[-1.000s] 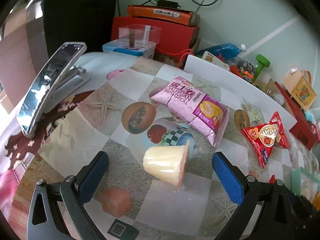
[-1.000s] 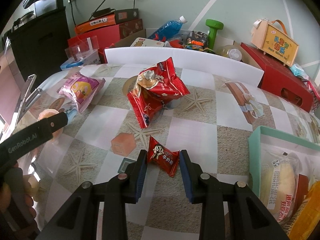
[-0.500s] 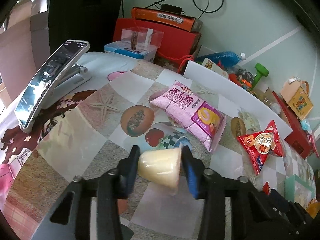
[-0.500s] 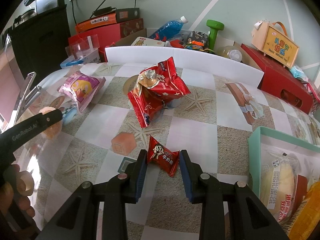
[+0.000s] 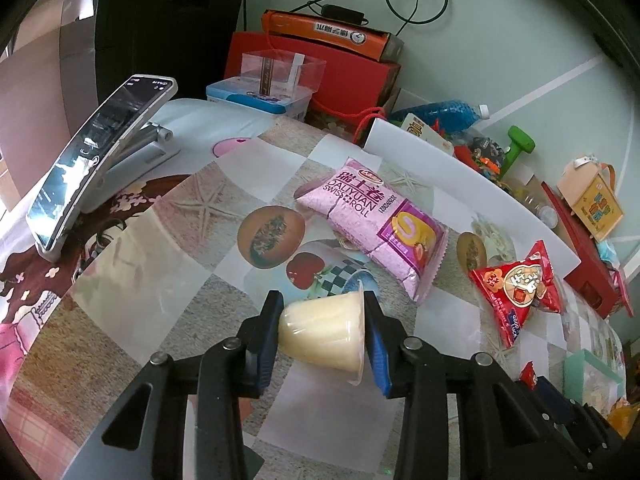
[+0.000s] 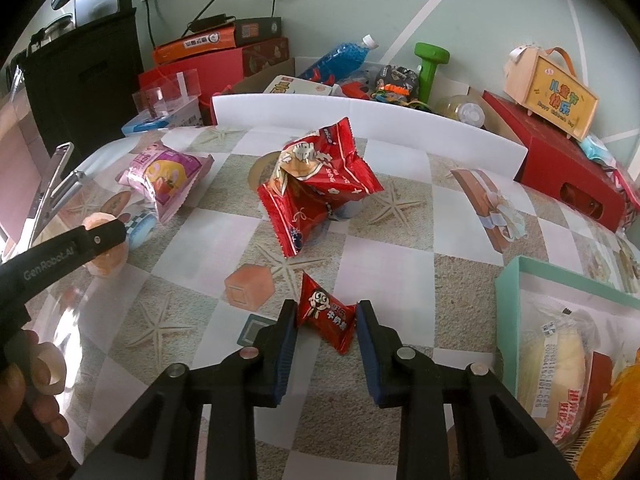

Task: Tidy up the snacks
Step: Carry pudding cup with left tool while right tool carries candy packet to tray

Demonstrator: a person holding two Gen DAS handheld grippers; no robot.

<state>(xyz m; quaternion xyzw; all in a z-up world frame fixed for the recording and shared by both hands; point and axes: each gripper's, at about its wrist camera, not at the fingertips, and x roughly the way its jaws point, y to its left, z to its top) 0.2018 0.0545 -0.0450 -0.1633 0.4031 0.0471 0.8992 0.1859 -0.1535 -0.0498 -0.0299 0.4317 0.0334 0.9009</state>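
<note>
Checked tablecloth [image 5: 168, 280] with starfish prints, crowded with snacks; boxes and toys stacked along the far wall.

Teal box [image 6: 516, 280] at the right edge, already holding a wrapped bun and other packets.

Pink Swiss-roll packet [image 5: 376, 224] lying flat mid-table, same spot as a second ago. Large red snack bag [image 6: 316, 184] crumpled beyond the right gripper, also unmoved.

Left gripper [image 5: 322, 330] changed most: wide apart a second ago, now clamped on the pale yellow jelly cup [image 5: 324, 332], blue pads pressing base and lid rim. Cup lying on its side, just in front of the pink packet.

Right gripper [image 6: 326, 320] nearly closed around the small red candy packet [image 6: 326, 316], jaws closing slightly; pads at or just beside the wrapper's edges, firm contact unclear. Packet resting on the cloth, left of the teal box, as before.
</note>
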